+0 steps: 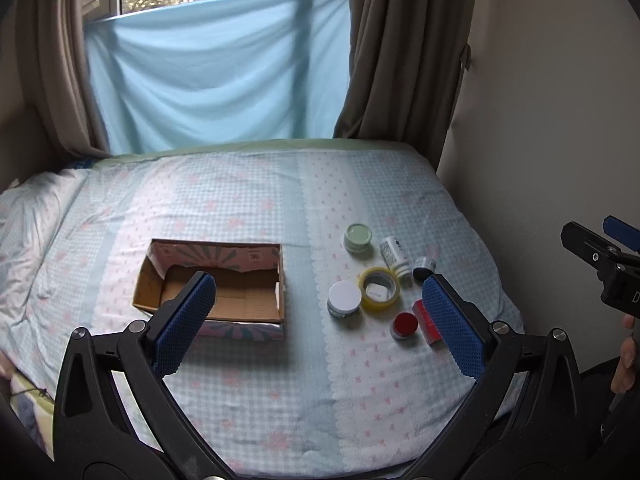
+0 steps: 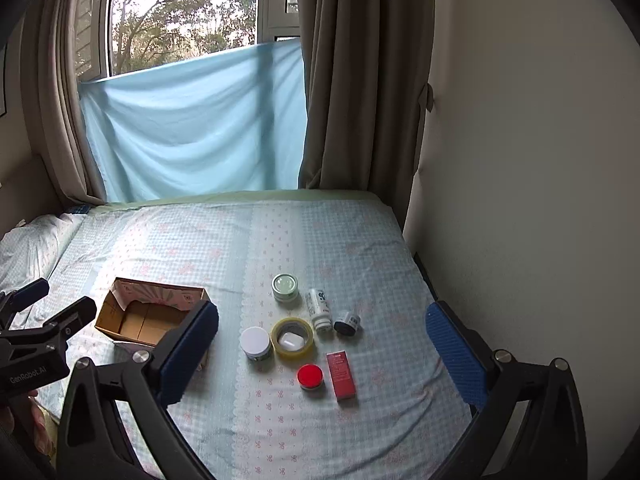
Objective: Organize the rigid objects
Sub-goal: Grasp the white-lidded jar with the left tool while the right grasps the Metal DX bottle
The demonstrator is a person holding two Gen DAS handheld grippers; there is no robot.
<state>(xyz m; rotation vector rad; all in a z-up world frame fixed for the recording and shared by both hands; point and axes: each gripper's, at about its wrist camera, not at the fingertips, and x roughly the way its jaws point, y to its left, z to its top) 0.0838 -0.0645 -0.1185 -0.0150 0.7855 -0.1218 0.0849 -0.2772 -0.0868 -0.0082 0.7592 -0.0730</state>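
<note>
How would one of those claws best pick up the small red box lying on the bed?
Probably from above, with the jaws closing across the long sides of the red box. It lies flat and is narrow that way. The red-lidded jar sits close on one side, so a finger must slip between them; the right claw, open, is nearer.

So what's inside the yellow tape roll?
A small white object lies inside the yellow tape roll on the bedsheet. Its far edge is hidden by the roll's wall, so what it is stays unclear.
</note>
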